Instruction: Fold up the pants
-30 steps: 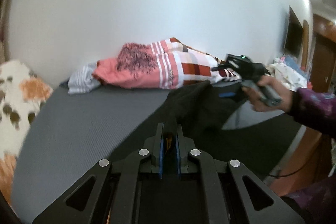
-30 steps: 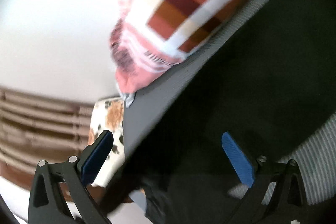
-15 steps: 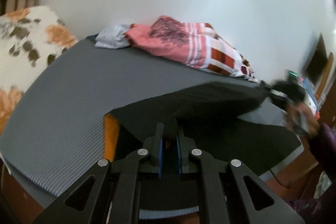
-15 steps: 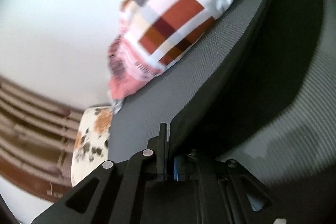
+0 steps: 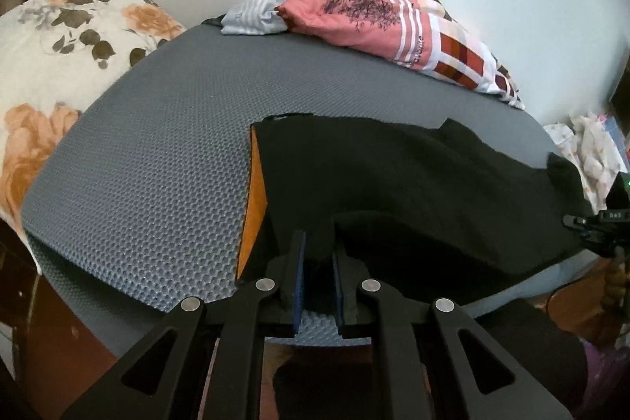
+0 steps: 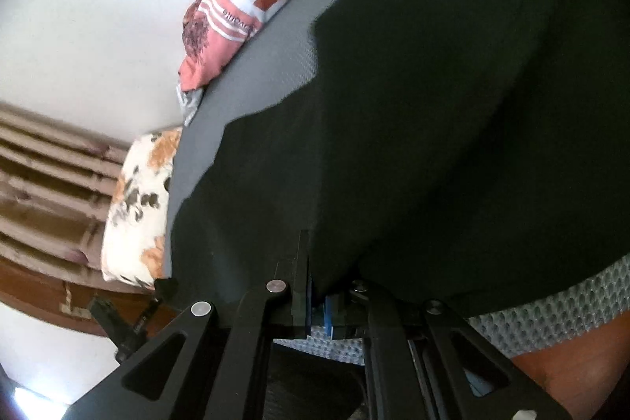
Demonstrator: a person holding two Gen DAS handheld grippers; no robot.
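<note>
Low, both grippers (image 5: pixel 318 254) (image 6: pixel 317 286) gripping pants (image 5: pixel 413 184).

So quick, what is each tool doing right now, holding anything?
Left tool: closed on the black pants.
Right tool: closed on the black pants too.

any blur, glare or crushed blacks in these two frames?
Left wrist: sharp, mat texture crisp, strong fisheye bend, pants nearly detail-less black. Right wrist: tilted view, curtain soft at the edge, pants underexposed, wall bright without hard glare.
</note>
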